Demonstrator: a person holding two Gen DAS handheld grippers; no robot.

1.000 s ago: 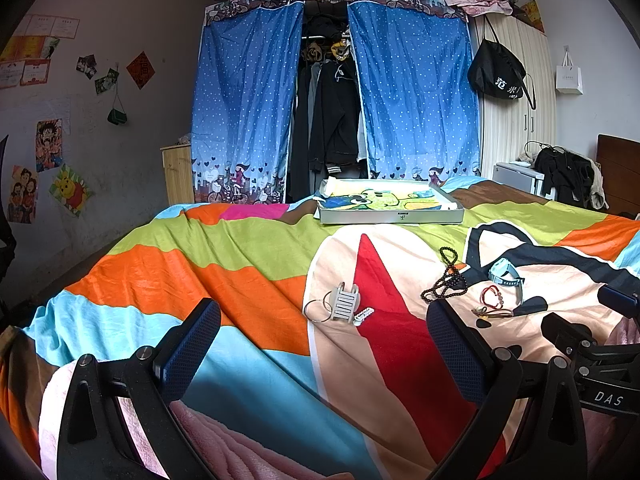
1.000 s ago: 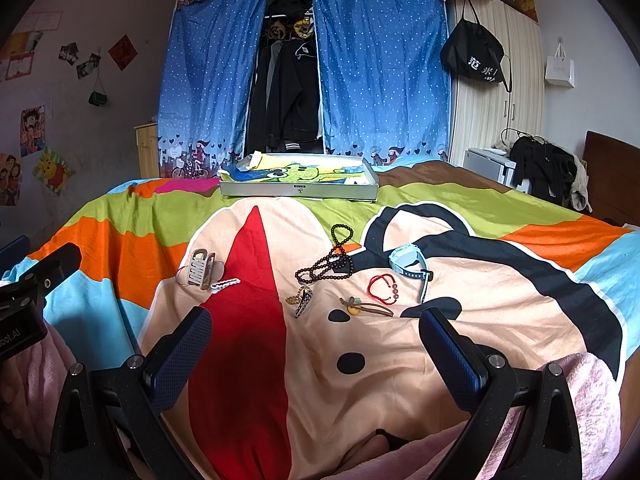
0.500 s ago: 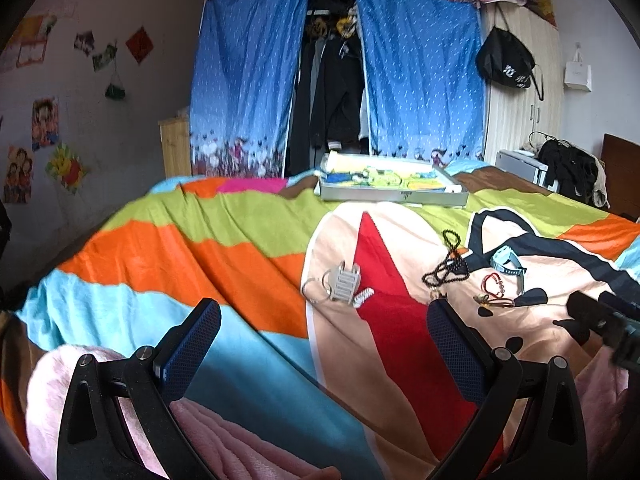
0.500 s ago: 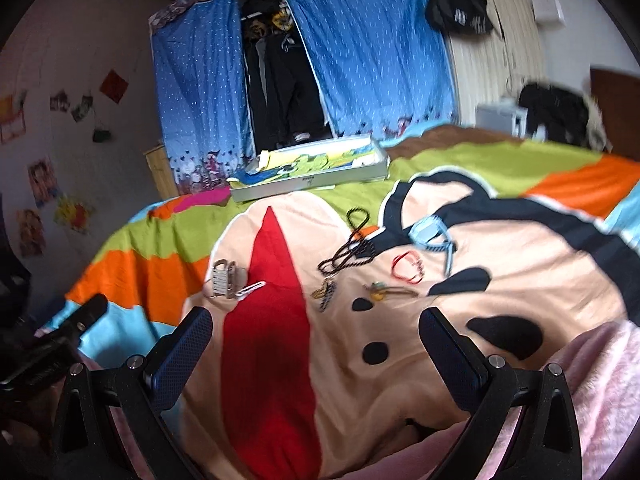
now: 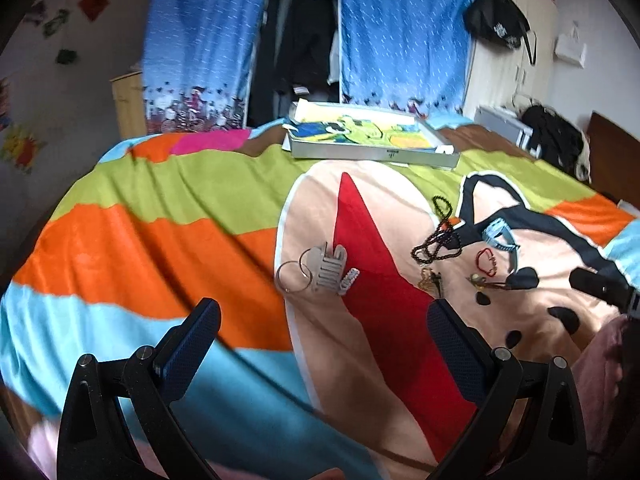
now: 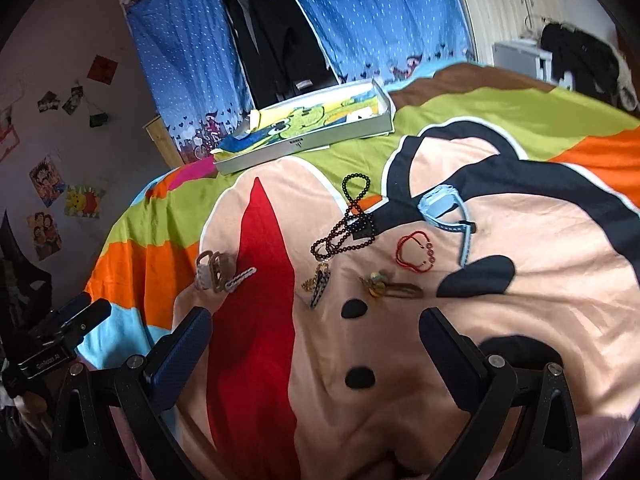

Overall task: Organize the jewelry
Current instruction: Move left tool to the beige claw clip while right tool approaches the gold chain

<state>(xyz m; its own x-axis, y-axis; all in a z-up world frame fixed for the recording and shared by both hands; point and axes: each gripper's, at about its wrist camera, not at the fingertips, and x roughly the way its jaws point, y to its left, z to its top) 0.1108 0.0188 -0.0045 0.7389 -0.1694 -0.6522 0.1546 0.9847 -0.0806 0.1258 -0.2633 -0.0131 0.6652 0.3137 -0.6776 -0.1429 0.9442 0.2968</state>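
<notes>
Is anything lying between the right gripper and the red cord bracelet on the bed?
Nothing visible blocks it. The right gripper, jaws open, faces bare blanket up to the red cord bracelet; the brown hair clip lies just left of that line.

A bed (image 5: 168,208) under a striped, many-coloured blanket (image 6: 540,280) filled the room's foreground. At twelve o'clock, blue dotted curtains (image 5: 200,32) stood parted over dark hanging clothes (image 5: 296,40). A small wooden cabinet (image 5: 128,104) sat at ten o'clock beside a pale wall (image 6: 60,128) dotted with posters (image 6: 48,180). At two o'clock stood a pale wardrobe (image 5: 504,80) with a black bag (image 5: 496,24) hanging on it, and a dark wooden headboard (image 5: 608,152) at three o'clock. Daylight fell softly across the blanket.
</notes>
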